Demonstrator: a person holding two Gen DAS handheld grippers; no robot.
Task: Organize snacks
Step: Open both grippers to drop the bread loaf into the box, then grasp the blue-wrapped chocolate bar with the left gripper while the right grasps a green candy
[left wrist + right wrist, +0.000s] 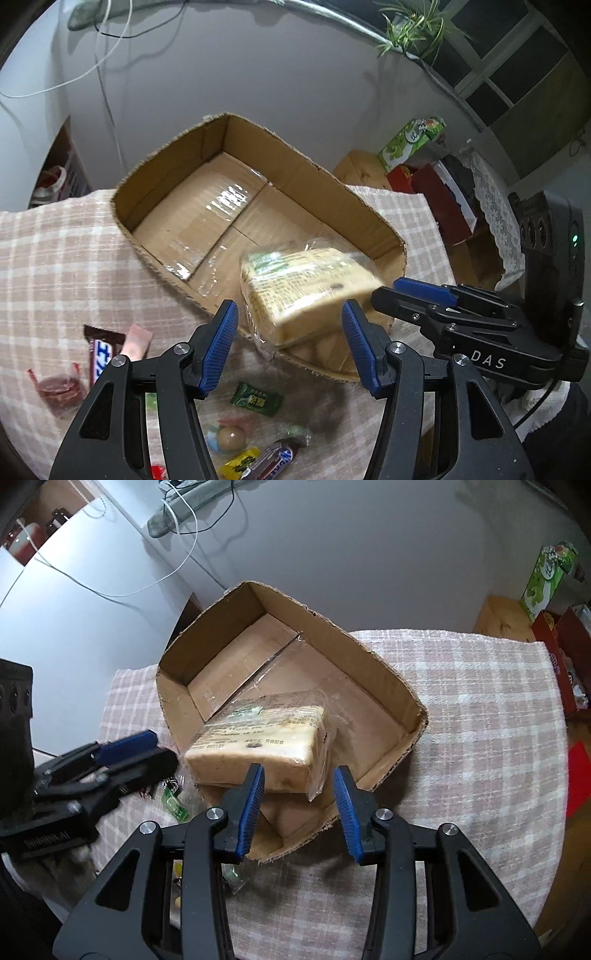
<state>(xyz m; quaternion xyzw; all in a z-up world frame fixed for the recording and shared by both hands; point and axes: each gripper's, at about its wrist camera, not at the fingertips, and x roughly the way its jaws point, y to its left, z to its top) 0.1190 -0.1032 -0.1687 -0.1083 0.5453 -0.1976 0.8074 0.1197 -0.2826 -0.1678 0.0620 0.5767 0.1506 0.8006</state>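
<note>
A wrapped block of sliced bread [303,288] [258,746] lies tilted over the near wall of an open cardboard box [177,147] [384,679]; it looks blurred in the left wrist view. My left gripper [290,325] is open, with the bread just ahead of its blue pads and apart from them. My right gripper [299,786] is open too, its pads just short of the bread's near end. Each gripper shows in the other's view: the right one [424,291] beside the box, the left one [140,753] at the left.
Small snacks lie on the checked cloth [55,258] below the left gripper: two chocolate bars [99,354] [273,458], a green packet [256,400], a yellow packet [240,461], a round candy [231,437], a jelly cup [61,387]. Boxes and a green carton [410,142] stand at the right.
</note>
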